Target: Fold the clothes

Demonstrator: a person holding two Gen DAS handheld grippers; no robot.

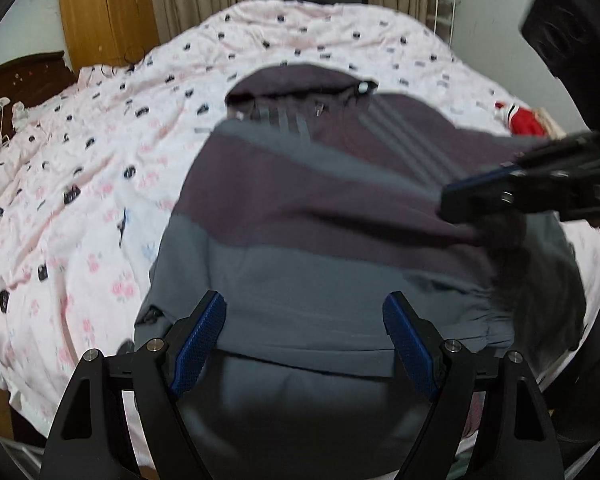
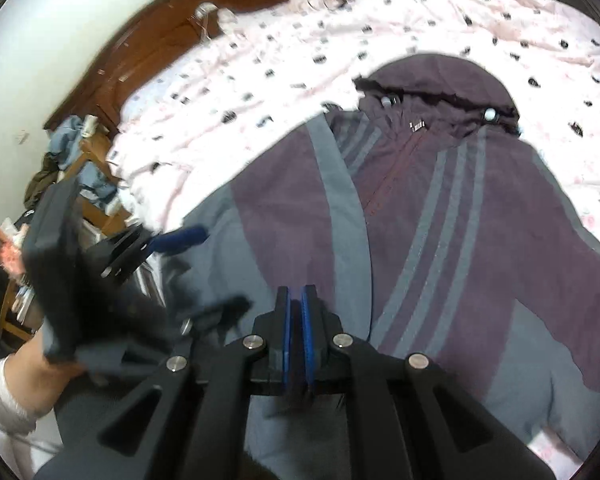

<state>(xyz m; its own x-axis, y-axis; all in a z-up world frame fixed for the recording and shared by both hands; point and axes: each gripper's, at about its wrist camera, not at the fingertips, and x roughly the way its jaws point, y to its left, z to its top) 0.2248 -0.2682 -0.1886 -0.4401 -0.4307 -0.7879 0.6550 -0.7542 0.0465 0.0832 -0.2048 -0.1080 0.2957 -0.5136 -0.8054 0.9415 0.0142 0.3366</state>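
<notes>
Left tongs [image 1: 304, 320]: you hold them spread wide above the jacket's [image 1: 300, 208] near hem, gripping nothing.
Right tongs [image 2: 296, 320]: yours are pinched on grey fabric at the hem, likely to lift a fold.
Jacket: spread on the bedsheet [image 1: 80, 200], hood [image 2: 440, 80] farthest from you.

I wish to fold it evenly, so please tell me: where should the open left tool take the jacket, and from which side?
Take the grey hem corner of the jacket, coming low from the near bed edge. It lies flat as a free edge just below the open left tool, and mirrors the side where the right tool seems to pinch fabric.
</notes>
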